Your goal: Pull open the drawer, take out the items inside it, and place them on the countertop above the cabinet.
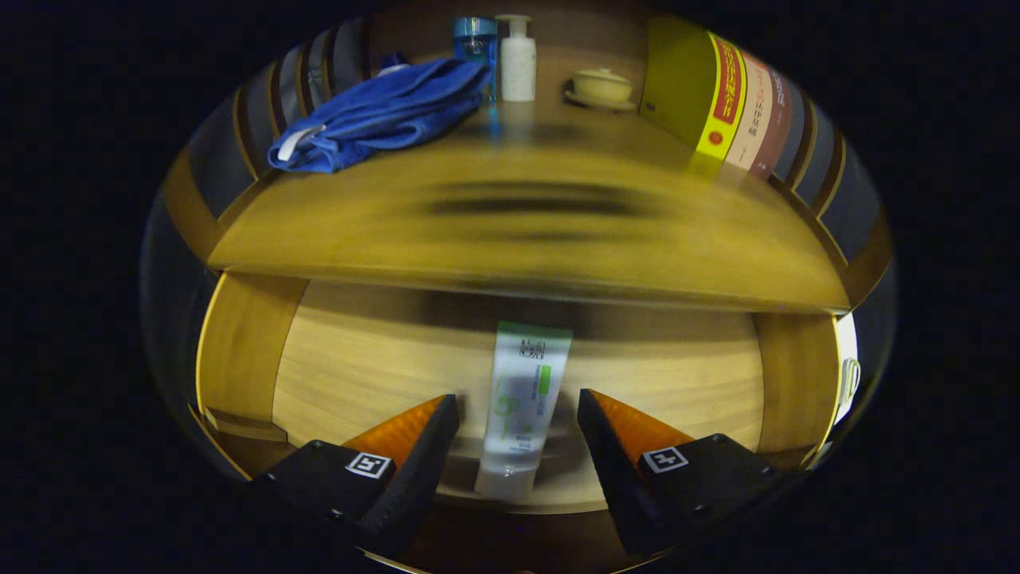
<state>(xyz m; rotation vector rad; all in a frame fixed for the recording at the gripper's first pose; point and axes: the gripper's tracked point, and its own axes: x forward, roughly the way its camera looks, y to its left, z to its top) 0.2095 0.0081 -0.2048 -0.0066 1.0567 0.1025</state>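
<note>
The drawer (pixel 358 375) is pulled out below the wooden countertop (pixel 526 215). A white tube with green print (pixel 522 406) lies flat on the drawer's light wooden floor, its cap end nearest me. My gripper (pixel 518 418) hangs open over the drawer, one finger on each side of the tube with a gap on both sides, not touching it. On the countertop a crumpled blue towel (pixel 382 115) lies at the back left.
At the back of the countertop stand a blue bottle (pixel 476 44), a white pump bottle (pixel 517 60) and a small lidded cup on a saucer (pixel 602 86). Upright books (pixel 733 104) line the right side. The drawer's side walls (pixel 243 343) rise on both sides.
</note>
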